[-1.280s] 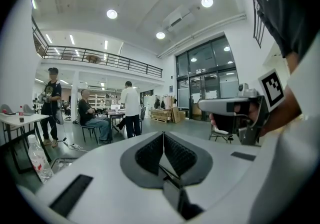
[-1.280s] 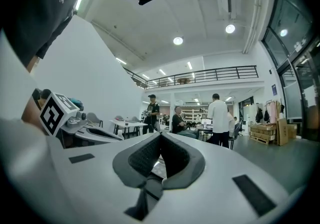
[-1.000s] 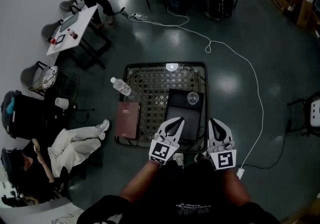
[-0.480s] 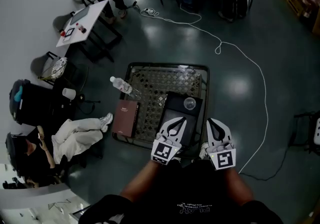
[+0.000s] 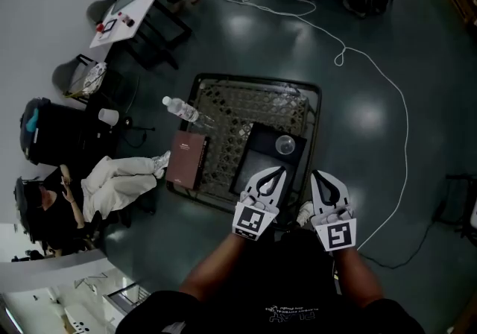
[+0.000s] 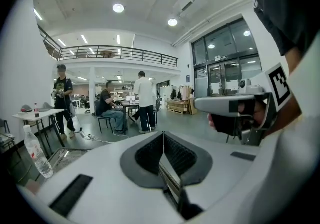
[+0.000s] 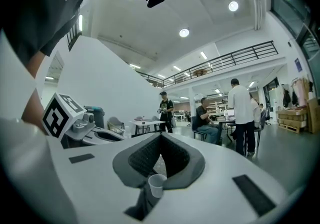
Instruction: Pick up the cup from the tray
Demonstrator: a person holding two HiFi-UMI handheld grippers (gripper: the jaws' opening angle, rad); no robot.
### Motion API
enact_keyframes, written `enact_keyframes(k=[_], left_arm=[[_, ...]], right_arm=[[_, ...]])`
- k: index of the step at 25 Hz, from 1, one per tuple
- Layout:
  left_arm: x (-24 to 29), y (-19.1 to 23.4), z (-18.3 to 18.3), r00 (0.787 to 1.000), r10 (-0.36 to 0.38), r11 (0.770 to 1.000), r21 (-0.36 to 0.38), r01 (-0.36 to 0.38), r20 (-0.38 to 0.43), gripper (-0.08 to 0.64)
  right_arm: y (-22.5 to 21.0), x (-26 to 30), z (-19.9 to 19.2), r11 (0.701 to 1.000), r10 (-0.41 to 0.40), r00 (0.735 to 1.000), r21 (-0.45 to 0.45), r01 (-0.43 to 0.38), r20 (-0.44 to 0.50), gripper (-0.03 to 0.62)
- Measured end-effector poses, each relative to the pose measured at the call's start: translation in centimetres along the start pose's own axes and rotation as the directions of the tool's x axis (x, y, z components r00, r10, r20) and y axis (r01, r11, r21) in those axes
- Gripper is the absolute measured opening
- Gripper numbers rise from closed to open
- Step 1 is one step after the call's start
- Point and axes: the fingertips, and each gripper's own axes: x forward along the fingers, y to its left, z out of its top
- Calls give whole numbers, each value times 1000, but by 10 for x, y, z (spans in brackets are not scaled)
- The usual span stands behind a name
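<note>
Okay, I'm looking down on the mesh table [image 5: 231,112] and there's the black tray [image 5: 262,165] on its right half. The one thing in the tray is the cup [image 5: 285,145], a small clear one standing upright near the tray's far right corner. I can't tell what it holds.

My left gripper [image 5: 281,170] hangs over the near end of the tray, and its own view shows the jaws pressed together tip to tip with nothing between them. My right gripper [image 5: 316,174] is just beside it at the tray's near right edge. Its jaws are also closed at the tips, and the cup shows small through the slot beneath them, well apart from the pads.

Off to the left, a clear bottle [image 5: 181,109] sits at the table's edge. A dark red book [image 5: 186,160] lies flat nearer to me.
</note>
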Motion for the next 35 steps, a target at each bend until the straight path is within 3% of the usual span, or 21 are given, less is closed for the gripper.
enact_keyframes(k=[6, 11, 25, 28, 35], left_arm=[[15, 4, -8, 999, -44, 999, -18, 44, -2, 12], [25, 13, -16, 997, -75, 997, -27, 75, 7, 12], [36, 42, -58, 998, -58, 997, -58, 56, -23, 17], [41, 43, -70, 998, -54, 997, -64, 52, -32, 66], [54, 42, -97, 997, -39, 996, -80, 33, -70, 262]], right_arm=[[-1, 11, -14, 1000, -24, 999, 12, 24, -27, 8], [-7, 17, -32, 994, -94, 993, 46, 97, -67, 8], [0, 26, -50, 986, -156, 981, 48, 162, -115, 8], [0, 31, -52, 983, -164, 980, 59, 172, -114, 8], [1, 32, -55, 980, -173, 977, 73, 183, -127, 8]])
